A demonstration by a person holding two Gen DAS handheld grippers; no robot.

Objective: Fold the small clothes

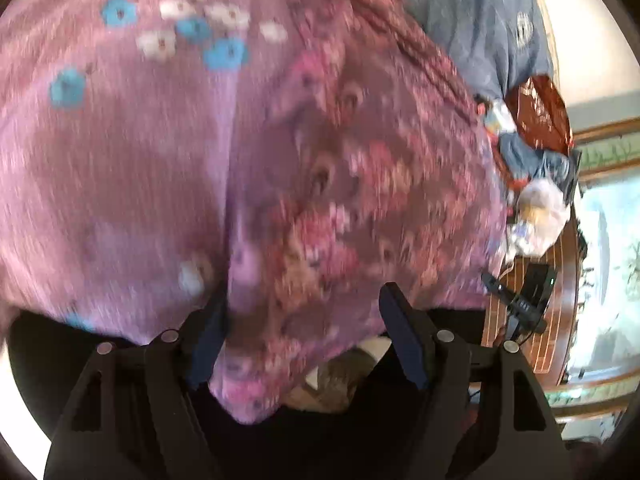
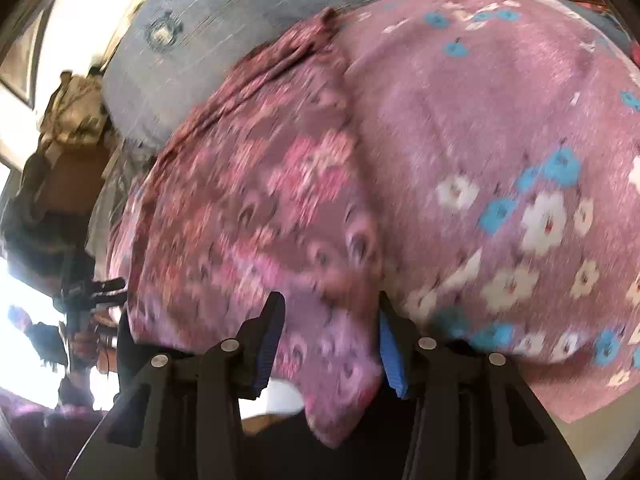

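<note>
Both the left gripper (image 1: 308, 340) and right gripper (image 2: 332, 340) seemingly pinched the blurred floral garment (image 1: 340, 184), one corner apiece, spreading it for folding.

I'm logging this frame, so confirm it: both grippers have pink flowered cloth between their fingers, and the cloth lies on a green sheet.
Wrong in one respect: the sheet is blue, not green, as the right wrist view shows. The rest stands: the left gripper and right gripper each have the pink flowered cloth between their fingers.
</note>
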